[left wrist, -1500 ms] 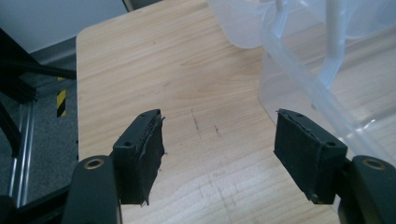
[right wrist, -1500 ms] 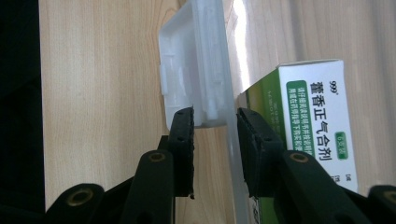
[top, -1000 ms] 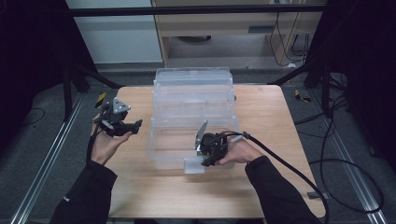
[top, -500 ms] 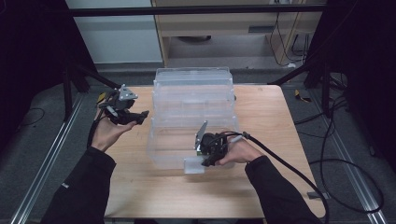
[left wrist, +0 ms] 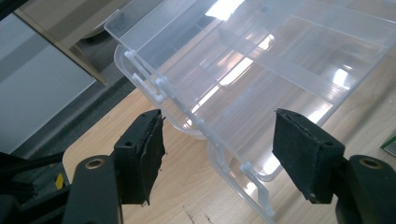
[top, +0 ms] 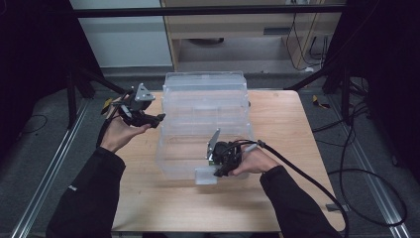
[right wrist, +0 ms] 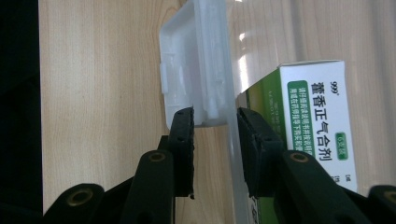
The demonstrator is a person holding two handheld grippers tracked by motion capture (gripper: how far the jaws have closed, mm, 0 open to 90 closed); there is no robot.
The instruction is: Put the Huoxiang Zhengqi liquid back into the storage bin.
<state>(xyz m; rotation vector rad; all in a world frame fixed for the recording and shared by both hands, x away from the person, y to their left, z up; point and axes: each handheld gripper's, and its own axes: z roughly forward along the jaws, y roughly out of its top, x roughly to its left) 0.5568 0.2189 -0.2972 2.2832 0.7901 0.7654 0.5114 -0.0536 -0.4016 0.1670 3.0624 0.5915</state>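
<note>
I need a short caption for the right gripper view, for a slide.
Right tool grips the clear plastic organizer box's front latch on the wooden table, beside a green-white medicine carton.

Clear box point(top: 204, 114) — green-white carton point(right wrist: 317, 121)

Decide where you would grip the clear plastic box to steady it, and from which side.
Grip the clear plastic box at its front latch tab, coming from the near edge. The tab sticks out from the wall, thin enough for jaws to straddle, as the right tool does.

Left hand-held gripper point(top: 157, 119) raised, jaws wide apart, right hand-held gripper point(top: 216, 172) low, jaws clamped
</note>
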